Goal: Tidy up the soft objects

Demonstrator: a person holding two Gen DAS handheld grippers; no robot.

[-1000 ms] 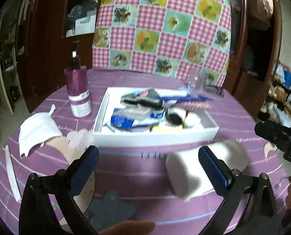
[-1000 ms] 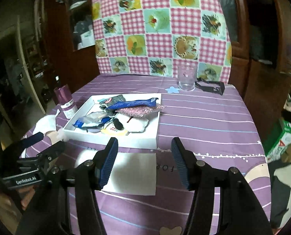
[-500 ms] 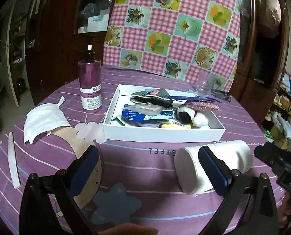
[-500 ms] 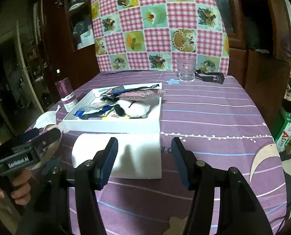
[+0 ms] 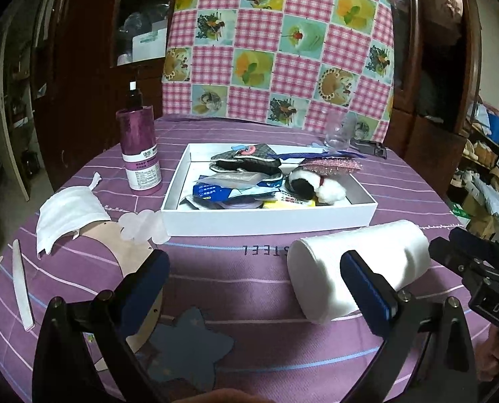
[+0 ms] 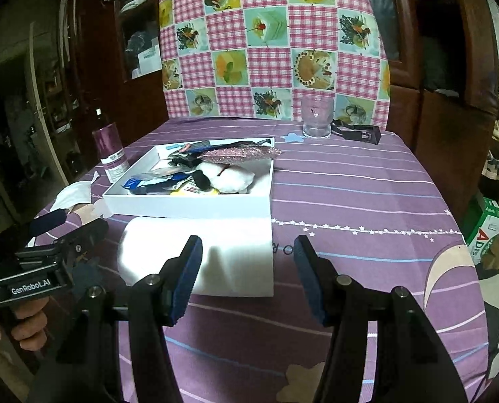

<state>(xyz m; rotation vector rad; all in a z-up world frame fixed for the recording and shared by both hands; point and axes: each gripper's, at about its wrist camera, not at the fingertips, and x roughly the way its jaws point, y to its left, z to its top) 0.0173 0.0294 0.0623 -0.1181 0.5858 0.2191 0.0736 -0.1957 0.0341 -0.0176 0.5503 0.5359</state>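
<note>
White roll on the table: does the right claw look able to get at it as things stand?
Probably yes. The right claw is open just short of the roll, with bare cloth between them. The box sits behind the roll, and the left claw is off to its far end.

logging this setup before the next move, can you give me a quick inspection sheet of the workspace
surface: purple striped tablecloth, lying flat
job's things: white roll on its side before the white tray; tray holds a plush toy and packets; face mask left of it
clutter: purple pump bottle, drinking glass, nail file
grippers: left tool open, empty; right tool open, empty
cables: nothing seen
surroundings: checked cloth, dark wooden cabinets
</note>
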